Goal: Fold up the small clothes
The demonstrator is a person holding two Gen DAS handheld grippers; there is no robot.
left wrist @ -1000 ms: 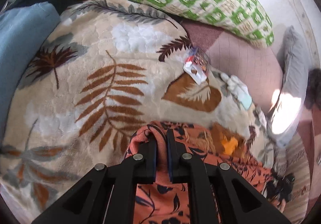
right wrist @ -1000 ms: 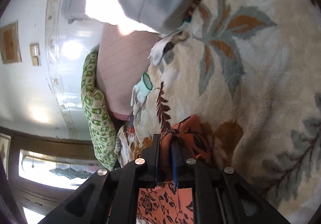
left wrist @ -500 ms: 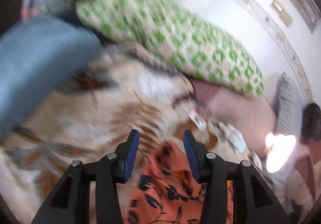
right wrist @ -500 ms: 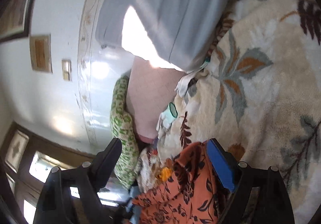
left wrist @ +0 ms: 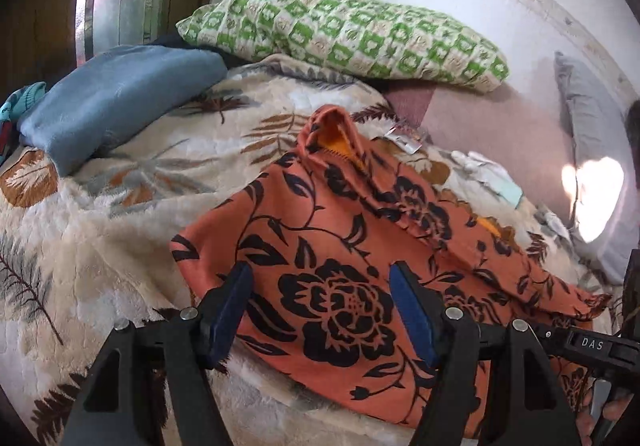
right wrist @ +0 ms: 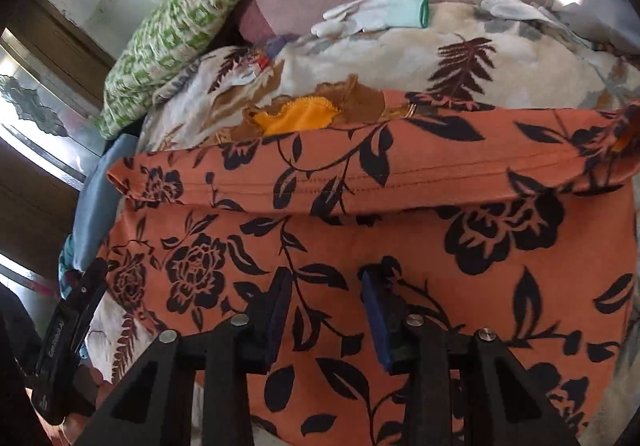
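An orange garment with a black flower print lies folded over on a cream leaf-patterned blanket. One edge is doubled back across its far side, with a yellow lining showing behind. My left gripper hovers over the garment's near left part. Its jaws are opening and the blue pads press on nothing. My right gripper hangs over the garment's near edge. Its jaws are closing and the pads are apart from the cloth.
A green checked pillow and a folded blue blanket lie at the back left. White gloves and a small wrapper rest beyond the garment. A grey pillow leans on the wall at right.
Both grippers were shut on the garment's bunched edge. They have let go and drawn back toward me. The garment now lies spread and folded. The right gripper opened wide, then narrowed.
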